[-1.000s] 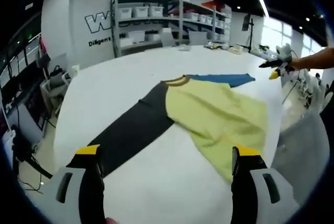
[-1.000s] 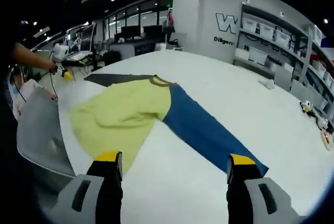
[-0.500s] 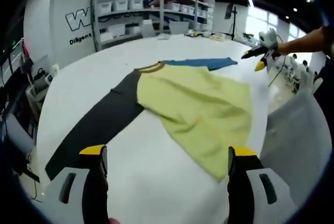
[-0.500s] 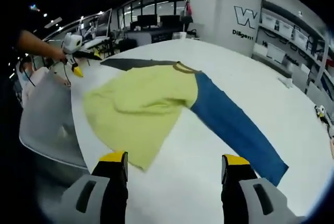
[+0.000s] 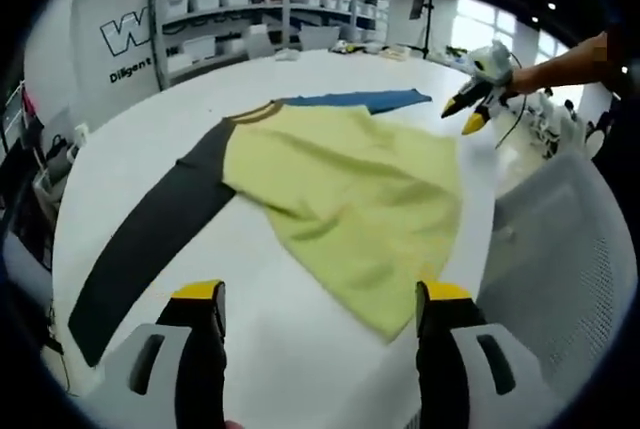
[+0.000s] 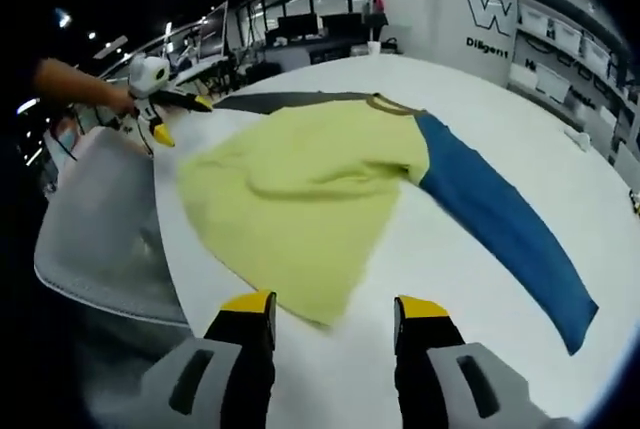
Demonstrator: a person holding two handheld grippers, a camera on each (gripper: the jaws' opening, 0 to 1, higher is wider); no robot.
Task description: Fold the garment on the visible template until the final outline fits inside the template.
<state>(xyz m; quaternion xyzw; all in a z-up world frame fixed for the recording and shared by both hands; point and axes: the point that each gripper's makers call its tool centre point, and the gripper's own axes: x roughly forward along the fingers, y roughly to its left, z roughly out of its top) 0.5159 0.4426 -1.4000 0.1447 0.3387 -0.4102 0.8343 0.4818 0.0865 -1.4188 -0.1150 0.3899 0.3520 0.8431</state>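
A long-sleeved garment lies spread flat on the white table (image 5: 120, 119). It has a yellow body (image 5: 340, 184), a black sleeve (image 5: 150, 234) and a blue sleeve (image 5: 350, 101). My left gripper (image 5: 318, 295) hangs open over the table just short of the yellow hem, holding nothing. In the right gripper view the yellow body (image 6: 300, 184) is central, with the blue sleeve (image 6: 510, 229) on the right and the black sleeve (image 6: 270, 101) behind it. My right gripper (image 6: 335, 307) is open at the hem's near corner. Each gripper also appears in the other's view, hand-held: right gripper (image 5: 478, 84), left gripper (image 6: 160, 99).
A grey chair back (image 5: 560, 269) stands against the table edge beside the garment's hem and appears as the grey chair (image 6: 90, 239) in the right gripper view. Shelving with bins (image 5: 250, 9) lines the far wall. Small items (image 6: 575, 134) lie on the far table.
Both cameras have moved in closer to the garment's hem, and the gap between the right jaws looks narrower. The garment lies as before.
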